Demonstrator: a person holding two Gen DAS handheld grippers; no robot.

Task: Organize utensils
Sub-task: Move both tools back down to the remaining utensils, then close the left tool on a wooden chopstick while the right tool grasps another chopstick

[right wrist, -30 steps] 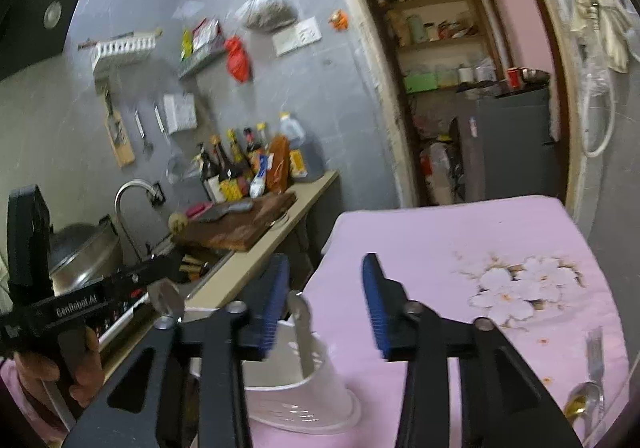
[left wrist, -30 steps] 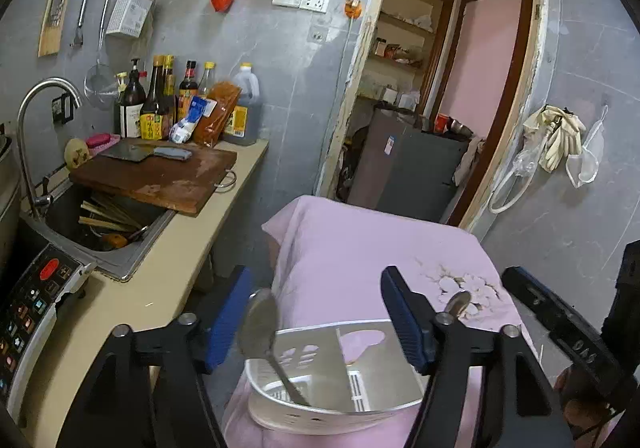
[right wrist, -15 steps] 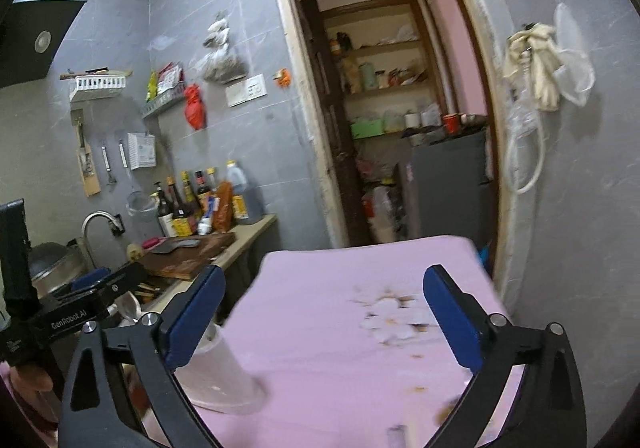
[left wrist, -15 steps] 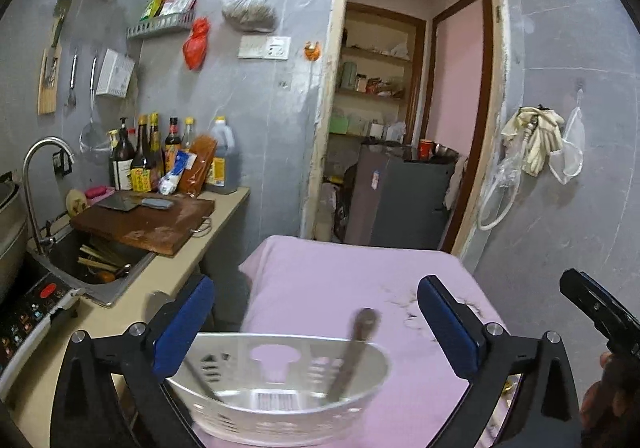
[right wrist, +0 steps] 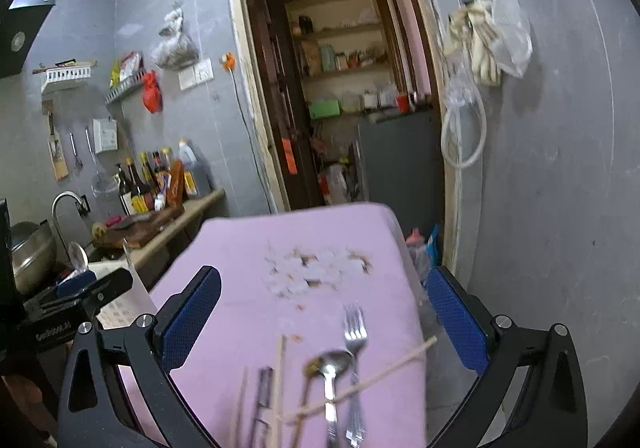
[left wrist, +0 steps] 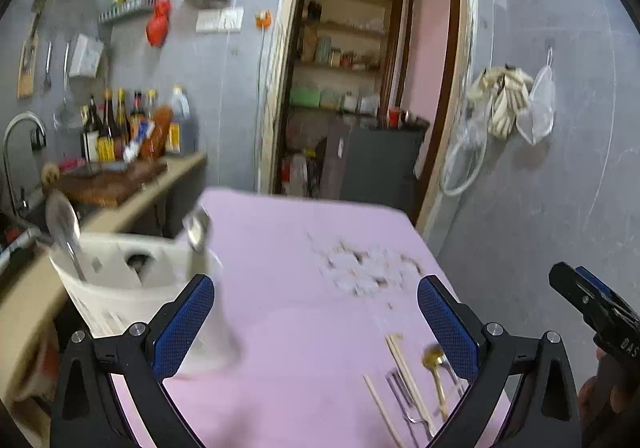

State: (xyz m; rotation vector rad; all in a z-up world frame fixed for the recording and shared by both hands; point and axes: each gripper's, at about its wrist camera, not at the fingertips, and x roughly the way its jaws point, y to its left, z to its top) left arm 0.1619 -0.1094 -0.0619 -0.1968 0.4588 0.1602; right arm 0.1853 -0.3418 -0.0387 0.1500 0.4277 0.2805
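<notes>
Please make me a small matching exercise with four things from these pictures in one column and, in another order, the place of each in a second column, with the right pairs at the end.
Things:
1. white basket
2. fork
3. chopping board
4. striped cloth

Places:
A. hanging on the grey wall, right of the doorway
B. lying flat on the pink tablecloth, near the right gripper
C. on the kitchen counter, in front of the bottles
D. standing at the left edge of the pink table, with spoons upright in it

Pairs: 1-D, 2-B, 3-C, 4-A

black tool [left wrist: 316,312], blue textured pads [left wrist: 182,322]
</notes>
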